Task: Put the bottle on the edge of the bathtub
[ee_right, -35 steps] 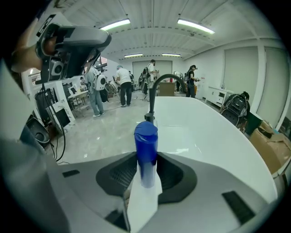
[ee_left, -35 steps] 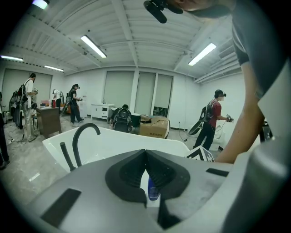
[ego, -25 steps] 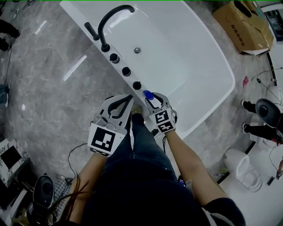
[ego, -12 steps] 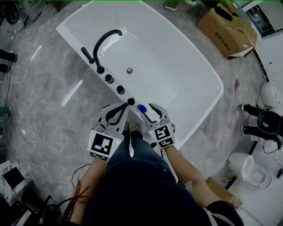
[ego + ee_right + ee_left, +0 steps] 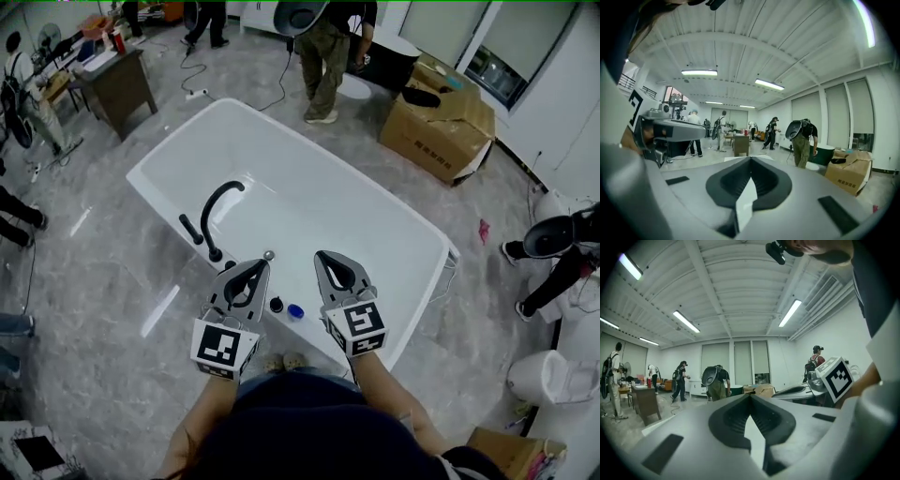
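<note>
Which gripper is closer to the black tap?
Left. The left gripper sits just beside the tap's base, on its near right in the head view. The right gripper is farther right, beyond the left one, over the tub.

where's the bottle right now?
Head view, lower centre: the bottle sits on the near rim of the bathtub, just right of a black knob, between the left gripper and right gripper, held by neither.

Head camera steeply above bathtub (image 5: 356, 225)
</note>
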`<state>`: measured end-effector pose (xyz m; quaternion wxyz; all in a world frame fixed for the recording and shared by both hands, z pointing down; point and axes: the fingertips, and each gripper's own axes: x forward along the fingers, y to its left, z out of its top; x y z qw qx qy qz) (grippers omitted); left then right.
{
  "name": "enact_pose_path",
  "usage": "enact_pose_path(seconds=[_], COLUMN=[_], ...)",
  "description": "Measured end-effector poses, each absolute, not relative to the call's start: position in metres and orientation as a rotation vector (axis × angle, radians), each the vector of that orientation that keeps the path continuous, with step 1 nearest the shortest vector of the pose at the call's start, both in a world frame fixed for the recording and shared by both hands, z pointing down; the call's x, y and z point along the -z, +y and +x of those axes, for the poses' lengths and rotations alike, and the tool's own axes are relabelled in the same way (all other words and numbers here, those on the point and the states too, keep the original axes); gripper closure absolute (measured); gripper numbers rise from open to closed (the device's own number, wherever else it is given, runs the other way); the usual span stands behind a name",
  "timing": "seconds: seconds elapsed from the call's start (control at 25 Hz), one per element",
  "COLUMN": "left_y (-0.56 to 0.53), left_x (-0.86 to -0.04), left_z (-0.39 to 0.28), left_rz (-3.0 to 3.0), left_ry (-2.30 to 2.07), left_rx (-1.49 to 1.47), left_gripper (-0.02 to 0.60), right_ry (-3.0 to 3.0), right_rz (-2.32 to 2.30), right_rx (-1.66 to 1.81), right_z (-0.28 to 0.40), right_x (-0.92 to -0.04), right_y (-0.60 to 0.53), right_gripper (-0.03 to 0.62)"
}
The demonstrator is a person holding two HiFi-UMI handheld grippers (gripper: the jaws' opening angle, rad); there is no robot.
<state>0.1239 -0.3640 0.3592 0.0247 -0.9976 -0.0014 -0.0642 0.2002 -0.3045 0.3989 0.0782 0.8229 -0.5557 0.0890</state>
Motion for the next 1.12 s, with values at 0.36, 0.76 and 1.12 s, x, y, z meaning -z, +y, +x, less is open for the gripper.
enact_pose_path(seconds=[0.36,0.76,1.12], left_y=[-0.397,-0.398,-0.382], left_x=[-0.234,-0.210,-0.206], left_z=[0.136,0.130,0.133], left_rz=[-3.004,-2.991,-2.967], left_ry=[0.193,0.269,0.283], left_rx=[-0.073,-0.137,-0.112], left_gripper=[0.557,0.557,0.557], right_ry=[-1.539,-1.513,-1.548], right_rz=[2.600,2.642,2.645], right_rx=[0.076,0.131,0.138], right_z=[0.222,0.220,0.226], right_x=[-0.243,-0.218,-0.216], right_y=[-0.301,-0.290,-0.272], right_gripper=[0.566,0.566,0.566])
